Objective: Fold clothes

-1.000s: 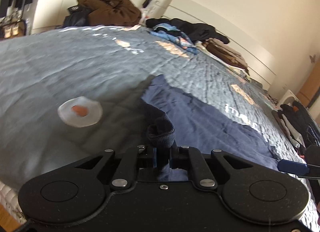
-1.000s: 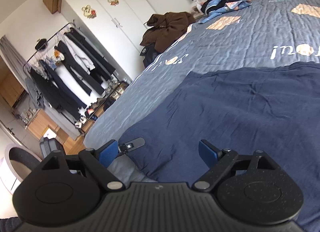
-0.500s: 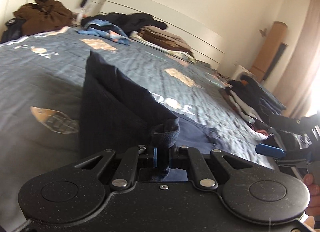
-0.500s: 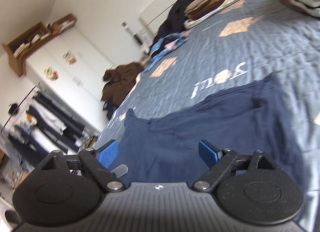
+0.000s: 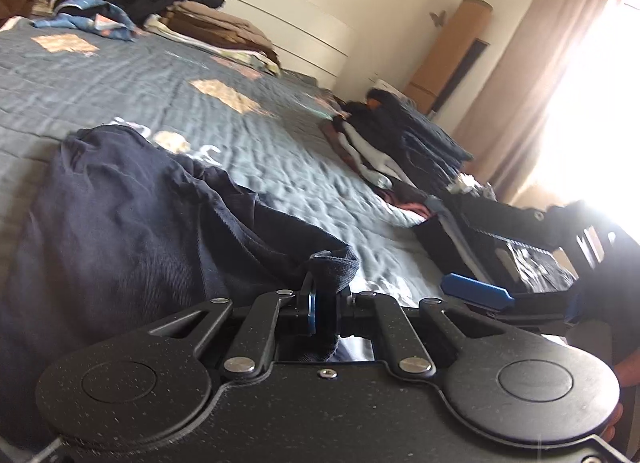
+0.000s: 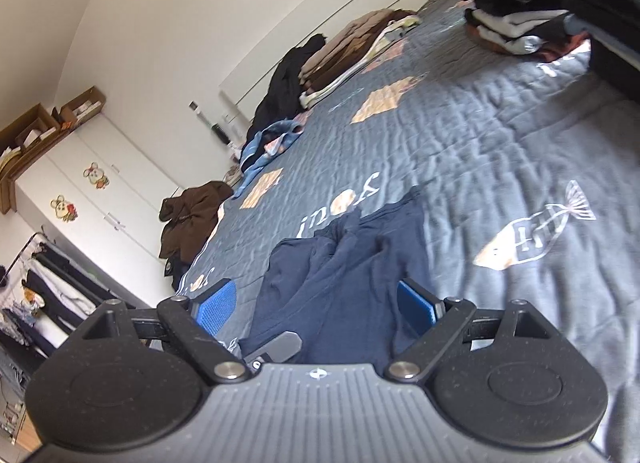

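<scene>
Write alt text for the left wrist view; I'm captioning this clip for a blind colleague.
The left gripper has its jaws shut on a bunched edge of a navy garment that trails over a grey-blue bedspread. A stack of folded clothes lies beyond, with a curtained bright window behind it.

Black speckled tongs (image 5: 325, 305) with silver screws, blue pads (image 6: 416, 305), perhaps a dark sleeve.
</scene>
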Demonstrator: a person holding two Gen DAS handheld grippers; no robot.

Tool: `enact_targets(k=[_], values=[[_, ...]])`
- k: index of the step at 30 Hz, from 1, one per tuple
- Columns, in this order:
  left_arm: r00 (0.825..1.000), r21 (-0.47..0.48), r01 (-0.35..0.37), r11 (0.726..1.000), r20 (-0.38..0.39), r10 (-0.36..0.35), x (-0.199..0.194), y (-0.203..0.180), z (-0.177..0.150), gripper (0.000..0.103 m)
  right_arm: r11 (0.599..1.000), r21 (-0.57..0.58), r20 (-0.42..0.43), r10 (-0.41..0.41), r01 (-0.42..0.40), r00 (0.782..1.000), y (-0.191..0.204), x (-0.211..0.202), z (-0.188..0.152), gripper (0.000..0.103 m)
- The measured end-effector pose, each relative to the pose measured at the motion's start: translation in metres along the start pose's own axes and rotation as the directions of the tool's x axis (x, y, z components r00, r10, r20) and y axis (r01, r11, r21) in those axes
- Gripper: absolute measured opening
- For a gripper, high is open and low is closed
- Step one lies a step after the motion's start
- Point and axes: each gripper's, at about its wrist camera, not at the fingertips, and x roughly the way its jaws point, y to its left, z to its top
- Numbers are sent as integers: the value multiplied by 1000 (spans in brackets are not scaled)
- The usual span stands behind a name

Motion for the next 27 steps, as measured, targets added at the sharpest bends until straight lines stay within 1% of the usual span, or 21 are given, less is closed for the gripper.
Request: enact_targets(k=[2,5,6,9,11,14,15,16,17,18,19,20,21,22,23,24,25,26,27], values=[[999,25,-16,1000,-32,17,12,-8,-12,8,1000,17,11,-16,15,1000,-12,-7,2,87],[996,30,-33,999,-84,36,27,-8,-28,8,999,26,14,-46,45,999,-24,-11,2,87],[995,37,-38,999,-90,41,28,-8,-32,8,998,26,12,-52,52,999,-26,-11,2,87],[996,51,-41,998,-75,44,27,-11,-35,8,998,14,-2,-58,58,998,-28,-9,0,87],[998,50,-25,998,-63,28,25,-13,-31,8,998,3,-3,-55,55,998,-26,-9,-1,87],[999,77,2,997,-48,1,24,-28,-28,8,999,-1,1,-47,47,999,-22,-11,-1,87],[998,93,4,996,-63,2,28,-32,-29,8,999,-2,4,-44,44,999,-22,-10,-1,87],[995,129,-14,992,-101,27,37,-35,-34,8,999,-5,3,-44,44,999,-21,-10,-1,87],[988,169,-35,985,-141,59,47,-39,-39,8,999,-8,2,-44,44,999,-20,-9,-1,87],[975,214,-59,975,-196,102,60,-40,-48,10,999,-10,-3,-48,48,999,-20,-7,-1,87],[971,236,-65,970,-210,117,65,-39,-55,15,999,-13,-7,-52,52,999,-19,-5,-1,87],[969,253,-68,965,-214,124,68,-38,-62,15,998,-14,-13,-58,57,998,-19,-3,-2,87],[973,259,-56,964,-203,111,65,-38,-64,21,998,-19,-18,-63,63,998,-18,-1,-2,87],[975,247,-37,968,-206,89,61,-37,-63,36,997,-23,-23,-68,68,997,-18,0,-3,87],[974,226,-14,974,-218,65,56,-37,-61,44,997,-30,-24,-74,73,997,-17,1,-4,87],[974,222,5,975,-220,45,48,-39,-59,54,996,-37,-25,-79,78,997,-16,2,-4,87],[975,221,24,975,-221,26,39,-42,-56,55,996,-44,-26,-82,81,996,-16,3,-4,87],[979,248,44,968,-205,7,28,-46,-53,55,996,-41,-25,-86,85,996,-16,3,-4,87],[984,269,48,962,-179,1,18,-47,-47,55,995,-37,-24,-90,89,996,-17,4,-4,87]])
